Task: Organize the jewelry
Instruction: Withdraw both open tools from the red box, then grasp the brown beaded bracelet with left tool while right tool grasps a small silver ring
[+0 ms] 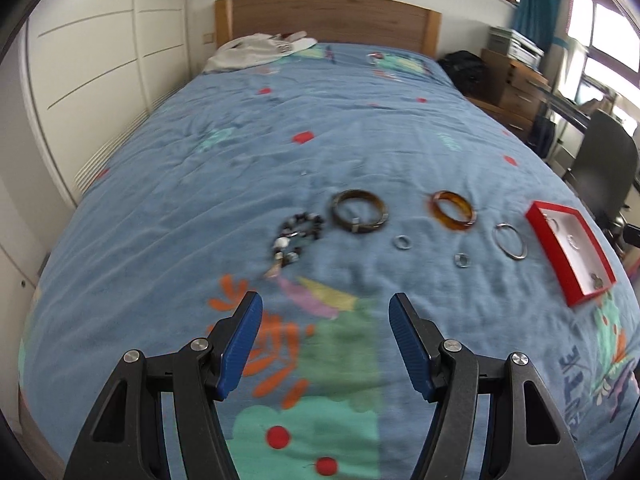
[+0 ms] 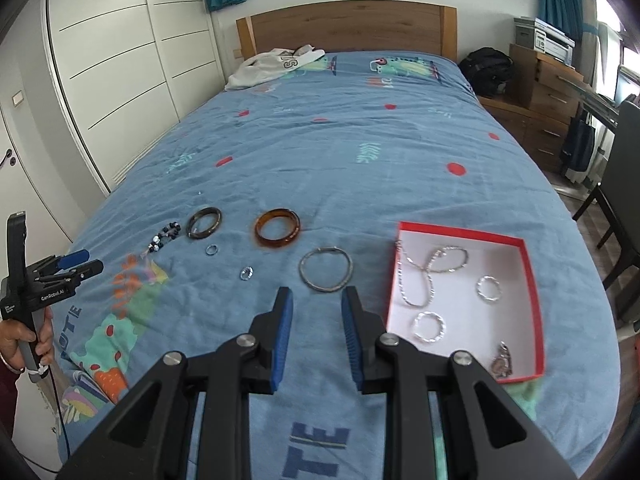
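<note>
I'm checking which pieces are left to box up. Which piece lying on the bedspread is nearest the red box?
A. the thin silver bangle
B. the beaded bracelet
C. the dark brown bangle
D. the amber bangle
A: in the right wrist view the thin silver bangle lies just left of the red box, while the amber bangle, dark brown bangle and beaded bracelet lie farther left.

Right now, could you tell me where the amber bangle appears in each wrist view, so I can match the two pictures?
Left wrist view: the amber bangle lies right of centre on the bedspread, between the dark bangle and the thin silver bangle.
Right wrist view: it lies left of centre, beyond the right gripper.
Shared landmark: the red box, to the right of the bangle in both views.
</note>
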`<move>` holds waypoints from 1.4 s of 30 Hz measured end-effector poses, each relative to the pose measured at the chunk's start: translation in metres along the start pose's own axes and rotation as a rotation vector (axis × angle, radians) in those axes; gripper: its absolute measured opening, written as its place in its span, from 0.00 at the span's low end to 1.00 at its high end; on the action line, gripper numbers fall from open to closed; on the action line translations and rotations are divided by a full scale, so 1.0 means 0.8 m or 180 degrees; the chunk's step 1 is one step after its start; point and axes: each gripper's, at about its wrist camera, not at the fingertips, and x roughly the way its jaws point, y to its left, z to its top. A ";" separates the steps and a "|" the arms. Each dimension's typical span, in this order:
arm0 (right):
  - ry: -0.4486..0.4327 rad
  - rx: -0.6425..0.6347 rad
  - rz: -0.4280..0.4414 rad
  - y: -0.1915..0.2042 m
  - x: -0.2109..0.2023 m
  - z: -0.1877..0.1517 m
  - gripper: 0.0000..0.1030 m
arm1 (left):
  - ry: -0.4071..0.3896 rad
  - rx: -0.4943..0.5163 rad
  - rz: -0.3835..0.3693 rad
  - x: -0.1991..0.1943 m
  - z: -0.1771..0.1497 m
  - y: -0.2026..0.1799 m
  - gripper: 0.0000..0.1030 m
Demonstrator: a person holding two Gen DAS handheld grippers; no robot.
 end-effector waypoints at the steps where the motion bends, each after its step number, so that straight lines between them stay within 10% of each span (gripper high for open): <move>1: 0.0002 0.0006 0.0011 0.002 0.004 0.000 0.24 | 0.0007 -0.0022 0.0018 0.003 -0.001 0.005 0.63; 34: 0.0601 -0.0241 0.0456 0.104 0.268 -0.009 0.24 | 0.0411 0.0031 0.0236 0.213 0.044 0.045 0.73; 42: 0.0667 -0.0274 0.0393 0.107 0.290 -0.009 0.23 | 0.0339 0.0056 0.0215 0.219 0.044 0.041 0.21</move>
